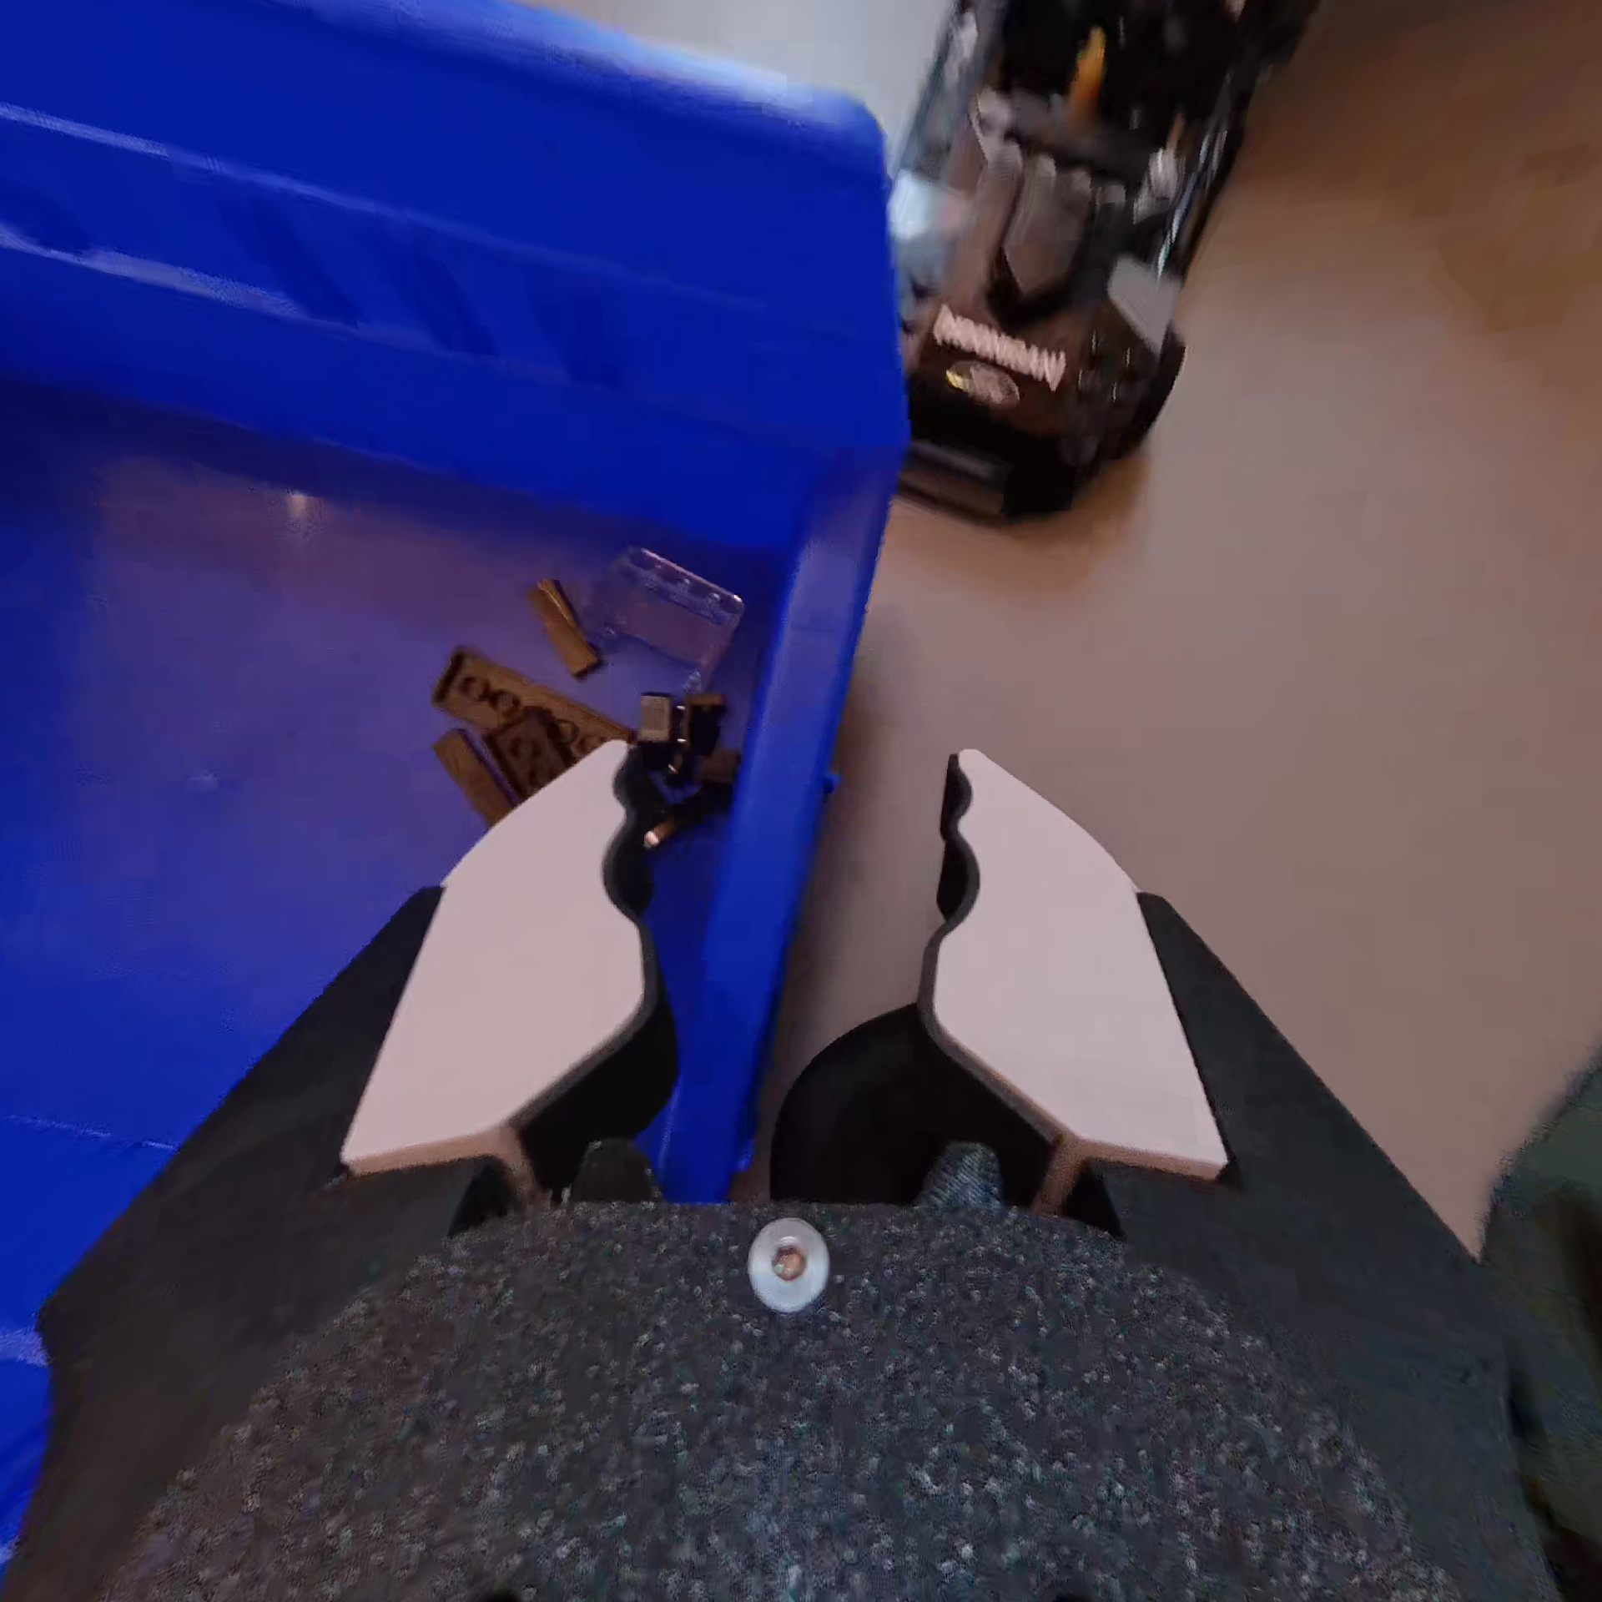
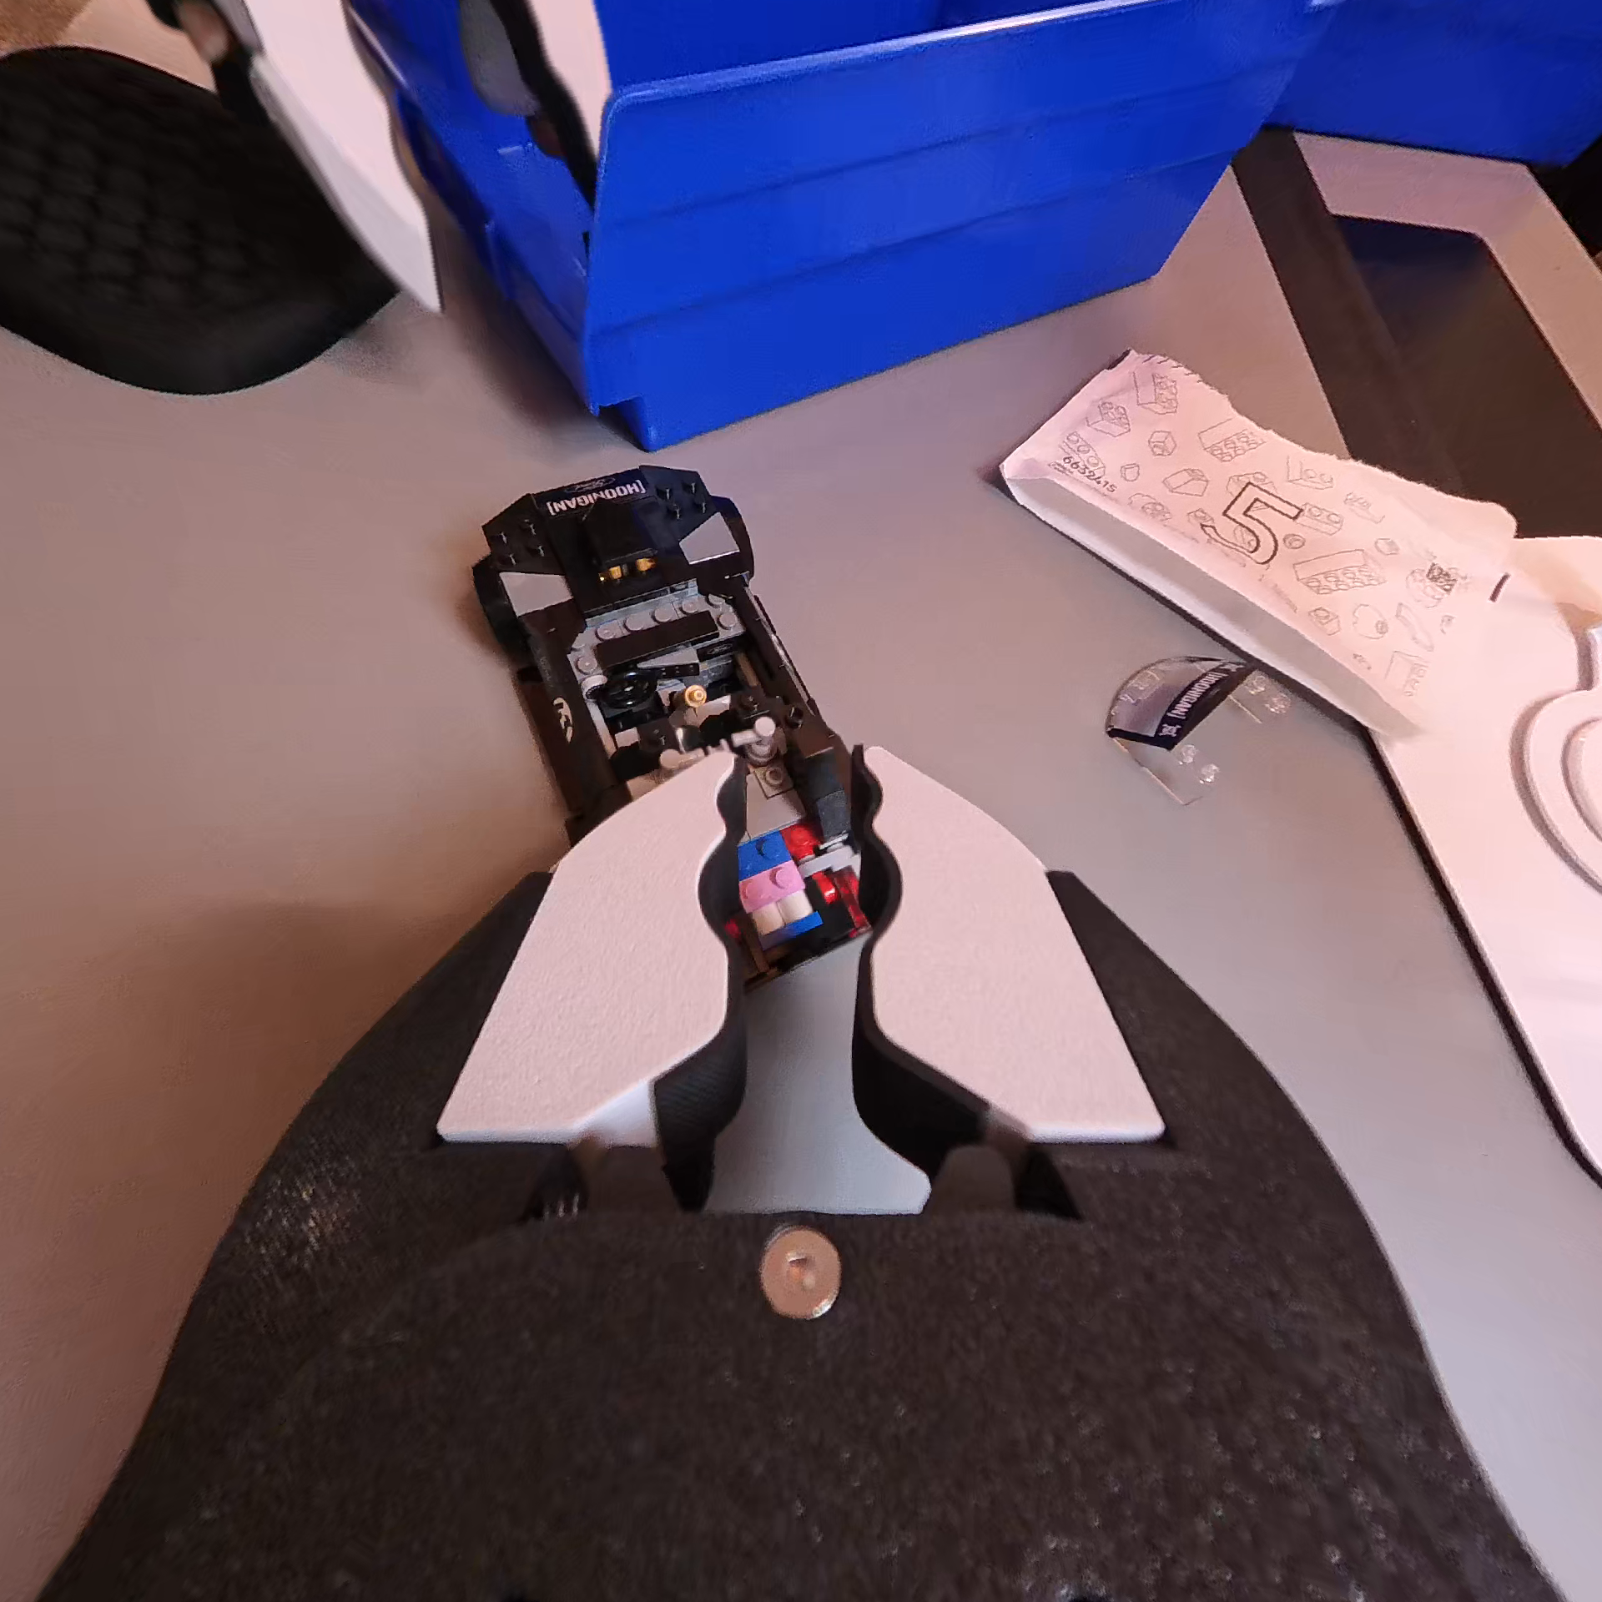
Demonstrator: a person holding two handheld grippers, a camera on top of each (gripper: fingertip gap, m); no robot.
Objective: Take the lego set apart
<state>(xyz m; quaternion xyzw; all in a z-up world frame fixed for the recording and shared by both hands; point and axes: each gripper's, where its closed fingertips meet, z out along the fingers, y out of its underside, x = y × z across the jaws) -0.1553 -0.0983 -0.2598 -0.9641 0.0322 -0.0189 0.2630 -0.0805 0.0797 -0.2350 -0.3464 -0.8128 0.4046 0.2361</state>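
The black lego car lies on the grey table with its roof off and its interior showing. My right gripper is closed down on the car's rear end, and blue, pink and red bricks show between its fingers. My left gripper is open and empty. It straddles the right wall of a blue bin, which holds loose dark lego pieces and a clear piece. The car also shows, blurred, at the top right of the left wrist view.
The blue bin stands just behind the car. A printed paper bag and a clear curved windscreen piece lie to the right, beside a white sheet. A black mesh chair is at the far left. The gap from one gripper's tips to the other's is roughly 20 cm.
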